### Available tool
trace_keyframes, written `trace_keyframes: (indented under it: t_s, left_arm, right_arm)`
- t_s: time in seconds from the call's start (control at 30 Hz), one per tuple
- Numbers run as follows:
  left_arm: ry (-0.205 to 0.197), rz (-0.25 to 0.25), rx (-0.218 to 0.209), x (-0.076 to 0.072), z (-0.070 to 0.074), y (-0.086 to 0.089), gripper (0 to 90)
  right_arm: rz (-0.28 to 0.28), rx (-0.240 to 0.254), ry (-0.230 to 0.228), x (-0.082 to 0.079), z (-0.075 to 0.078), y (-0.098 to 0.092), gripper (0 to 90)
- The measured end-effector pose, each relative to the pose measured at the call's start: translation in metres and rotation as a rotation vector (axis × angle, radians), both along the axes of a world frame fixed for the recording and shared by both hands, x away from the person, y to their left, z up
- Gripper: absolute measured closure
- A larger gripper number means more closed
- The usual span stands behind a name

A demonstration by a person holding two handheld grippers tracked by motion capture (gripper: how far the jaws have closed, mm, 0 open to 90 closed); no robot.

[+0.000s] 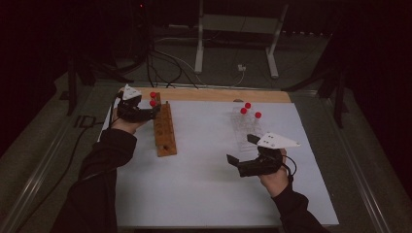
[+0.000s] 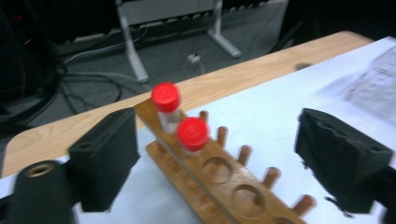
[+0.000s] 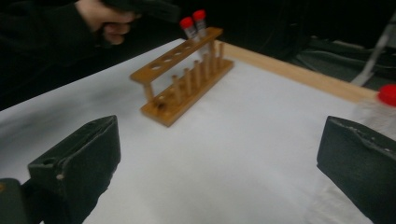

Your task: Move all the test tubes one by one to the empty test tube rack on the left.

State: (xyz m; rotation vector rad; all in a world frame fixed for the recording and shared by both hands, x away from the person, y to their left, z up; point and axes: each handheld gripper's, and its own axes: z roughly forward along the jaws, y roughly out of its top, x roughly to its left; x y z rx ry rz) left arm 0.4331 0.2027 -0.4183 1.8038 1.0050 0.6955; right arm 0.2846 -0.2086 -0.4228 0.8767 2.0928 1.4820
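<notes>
At the far left of the bench, left tongs hovering spread wide beside the wooden rack, pinching nothing, pads flanking two red-capped tubes standing upright in the rack's far holes. Over on the near right, right tongs sitting wide open too, gripping nothing, near three more red-capped tubes on a clear tray.
</notes>
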Motion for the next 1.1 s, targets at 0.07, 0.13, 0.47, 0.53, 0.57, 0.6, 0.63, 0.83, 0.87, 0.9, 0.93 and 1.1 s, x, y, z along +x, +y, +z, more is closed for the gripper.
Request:
trace_keyframes:
  t_s: [0.07,0.13,0.47,0.53,0.57,0.6,0.63,0.83,0.87,0.9,0.93,1.1]
  left_arm:
    - [0.007,-0.038,-0.011,-0.007,0.004,0.0,6.2]
    - [0.003,-0.062,-0.017,-0.015,0.007,0.0,2.3]
    - [-0.021,-0.191,-0.034,-0.058,0.0,-0.01,2.3]
    - [-0.023,-0.204,-0.037,-0.064,-0.004,-0.012,2.3]
    - [-0.026,-0.212,-0.032,-0.068,-0.006,-0.014,2.3]
    - [-0.025,-0.224,-0.028,-0.07,-0.008,-0.015,2.3]
    - [-0.026,-0.226,-0.015,-0.073,-0.009,-0.017,2.3]
    - [-0.036,-0.254,-0.037,-0.085,-0.016,-0.022,2.3]
    - [-0.036,-0.261,-0.04,-0.087,-0.018,-0.023,2.3]
    - [-0.036,-0.263,-0.038,-0.088,-0.019,-0.024,2.3]
    - [-0.04,-0.262,-0.032,-0.089,-0.02,-0.025,2.3]
    - [-0.037,-0.281,-0.034,-0.093,-0.024,-0.027,2.3]
  right_arm:
    - [-0.018,-0.008,-0.012,0.003,0.004,-0.004,0.0]
    - [-0.036,-0.009,-0.02,0.006,0.008,-0.008,0.0]
    - [-0.126,-0.002,-0.037,0.037,0.021,-0.034,0.0]
    - [-0.156,-0.009,-0.045,0.044,0.021,-0.04,0.0]
    - [-0.16,-0.006,-0.044,0.048,0.021,-0.043,0.0]
    - [-0.167,-0.004,-0.039,0.051,0.02,-0.046,0.0]
    - [-0.185,-0.006,-0.036,0.055,0.018,-0.048,0.0]
    - [-0.261,-0.031,0.013,0.076,-0.002,-0.061,0.6]
    - [-0.274,-0.033,0.026,0.079,-0.006,-0.063,4.6]
    - [-0.285,-0.032,0.036,0.082,-0.011,-0.064,4.9]
    - [-0.295,-0.035,0.048,0.085,-0.015,-0.065,5.3]
    - [-0.333,-0.046,0.075,0.099,-0.032,-0.068,18.2]
